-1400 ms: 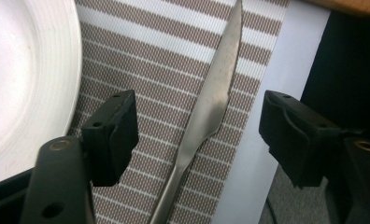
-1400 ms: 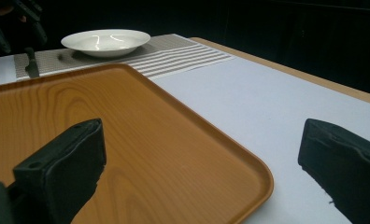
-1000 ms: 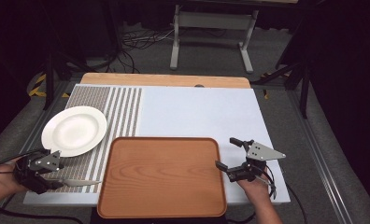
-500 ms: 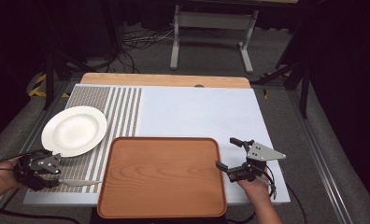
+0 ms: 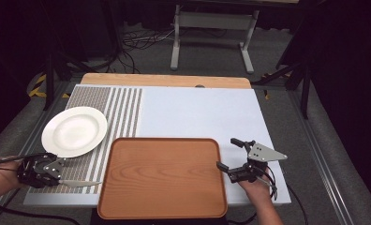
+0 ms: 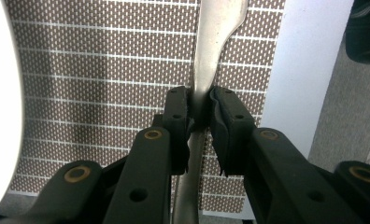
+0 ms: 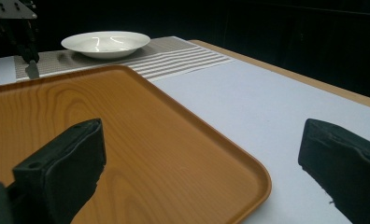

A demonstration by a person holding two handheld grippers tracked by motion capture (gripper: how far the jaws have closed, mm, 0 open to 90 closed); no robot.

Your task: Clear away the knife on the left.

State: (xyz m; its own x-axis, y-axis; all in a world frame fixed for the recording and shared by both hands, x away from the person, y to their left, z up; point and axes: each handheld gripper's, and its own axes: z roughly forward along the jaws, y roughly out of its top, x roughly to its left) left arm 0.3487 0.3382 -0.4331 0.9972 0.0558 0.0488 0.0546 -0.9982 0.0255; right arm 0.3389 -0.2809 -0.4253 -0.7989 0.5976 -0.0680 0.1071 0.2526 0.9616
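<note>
1. My left gripper [image 6: 199, 109] is clenched on the handle of a metal knife [image 6: 211, 56], pads pressed to both sides of its narrow neck.
2. In the high view, that left gripper [image 5: 57, 174] sits at the near left corner of the table, over the brown patterned placemat [image 5: 97, 105], with the knife [image 5: 78, 183] pointing toward the wooden tray [image 5: 162, 176].
3. The white plate [image 5: 74, 131] rests on the placemat just beyond my left gripper.
4. My right gripper [image 5: 231, 157] hovers just right of the tray, jaws spread wide and gripping nothing.
5. Between those right jaws I see the tray's corner [image 7: 248, 177] and the pale mat [image 7: 267, 112] beneath it.
</note>
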